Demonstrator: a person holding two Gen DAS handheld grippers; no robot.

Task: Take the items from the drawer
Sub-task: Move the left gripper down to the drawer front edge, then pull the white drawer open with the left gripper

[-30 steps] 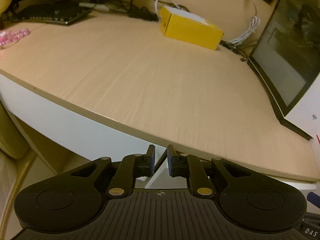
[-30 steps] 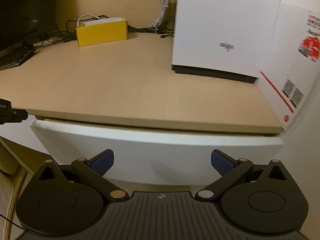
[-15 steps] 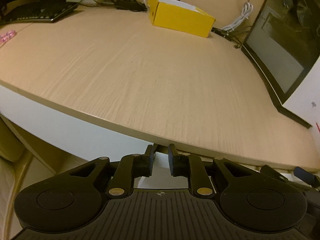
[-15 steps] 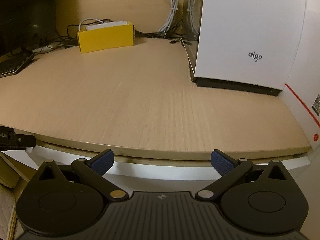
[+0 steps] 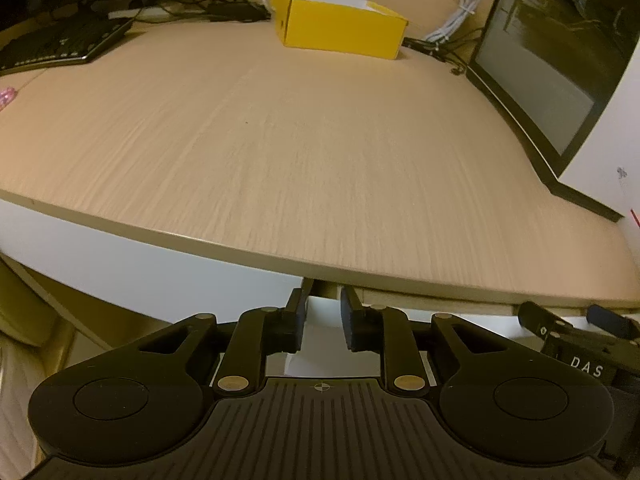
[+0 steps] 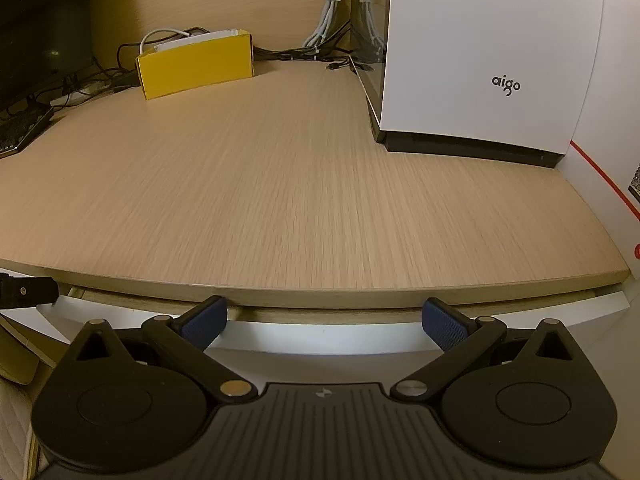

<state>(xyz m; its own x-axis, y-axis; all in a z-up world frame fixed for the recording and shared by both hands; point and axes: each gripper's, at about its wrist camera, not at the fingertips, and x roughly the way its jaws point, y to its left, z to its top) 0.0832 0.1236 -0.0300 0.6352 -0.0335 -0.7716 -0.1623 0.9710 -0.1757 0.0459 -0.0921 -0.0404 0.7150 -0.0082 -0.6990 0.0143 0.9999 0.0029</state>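
White drawer front (image 6: 320,336), barely out under the desktop (image 6: 304,200): we free the left gripper (image 5: 323,314), jaws just parting on nothing, while the right gripper (image 6: 324,322), wide and empty, draws it evenly.

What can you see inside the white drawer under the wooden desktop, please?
Only the white drawer front and a sliver of its top edge show; the wooden desktop covers the inside, so its contents cannot be seen.

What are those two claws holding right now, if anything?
Nothing. The left gripper has just been opening with nothing between its fingers; the right gripper is wide open.
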